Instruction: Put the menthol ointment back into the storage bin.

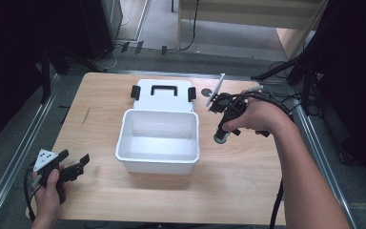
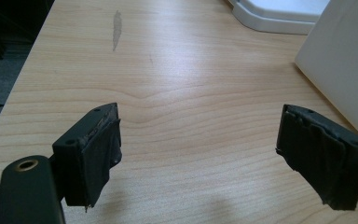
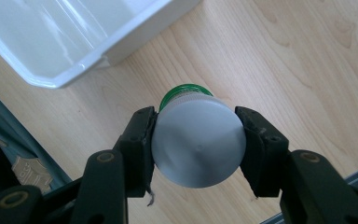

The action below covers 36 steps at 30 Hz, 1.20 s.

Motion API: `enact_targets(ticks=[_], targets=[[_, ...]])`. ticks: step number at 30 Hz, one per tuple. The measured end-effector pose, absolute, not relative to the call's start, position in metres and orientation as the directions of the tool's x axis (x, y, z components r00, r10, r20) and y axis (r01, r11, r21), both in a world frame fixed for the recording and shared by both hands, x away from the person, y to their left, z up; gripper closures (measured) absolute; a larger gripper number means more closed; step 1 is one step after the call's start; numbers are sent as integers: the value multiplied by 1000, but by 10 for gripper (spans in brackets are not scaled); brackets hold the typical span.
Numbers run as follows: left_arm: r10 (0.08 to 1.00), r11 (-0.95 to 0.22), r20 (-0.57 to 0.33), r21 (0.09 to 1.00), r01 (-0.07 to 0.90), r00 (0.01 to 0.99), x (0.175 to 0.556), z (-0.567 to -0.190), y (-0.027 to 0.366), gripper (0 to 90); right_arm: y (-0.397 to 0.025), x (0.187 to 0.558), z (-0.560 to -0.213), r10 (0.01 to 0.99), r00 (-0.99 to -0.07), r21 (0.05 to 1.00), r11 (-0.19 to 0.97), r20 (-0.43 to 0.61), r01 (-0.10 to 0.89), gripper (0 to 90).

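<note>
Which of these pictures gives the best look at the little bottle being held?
The right gripper view: the bottle sits close up, its grey base facing the camera and its green cap behind, clamped between the right gripper. The high view shows it small beside the white box.

High cam overhead, tool cams close (shared bin (image 1: 158, 141))

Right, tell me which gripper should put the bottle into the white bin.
Right. The right gripper is already shut on the bottle, just beside the white bin. The left gripper is open near the table's corner.
</note>
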<state>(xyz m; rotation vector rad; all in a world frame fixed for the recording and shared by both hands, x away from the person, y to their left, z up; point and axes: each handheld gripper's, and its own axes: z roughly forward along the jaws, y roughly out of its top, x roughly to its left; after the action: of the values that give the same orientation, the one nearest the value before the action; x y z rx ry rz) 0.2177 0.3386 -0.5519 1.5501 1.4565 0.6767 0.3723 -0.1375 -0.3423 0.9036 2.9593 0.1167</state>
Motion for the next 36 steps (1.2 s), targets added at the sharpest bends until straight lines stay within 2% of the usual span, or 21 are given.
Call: enact_targets(ticks=[19, 27, 36], targets=[[970, 75, -177, 870, 488, 167, 218, -552, 338, 143, -74, 361, -317, 447, -893, 115, 891, -47, 440, 517], [969, 77, -180, 871, 486, 168, 218, -552, 338, 143, -49, 360, -324, 397, -916, 112, 914, -47, 390, 517], [969, 75, -180, 870, 488, 172, 218, -552, 339, 143, -40, 368, -344, 368, -928, 95, 927, -49, 362, 517]])
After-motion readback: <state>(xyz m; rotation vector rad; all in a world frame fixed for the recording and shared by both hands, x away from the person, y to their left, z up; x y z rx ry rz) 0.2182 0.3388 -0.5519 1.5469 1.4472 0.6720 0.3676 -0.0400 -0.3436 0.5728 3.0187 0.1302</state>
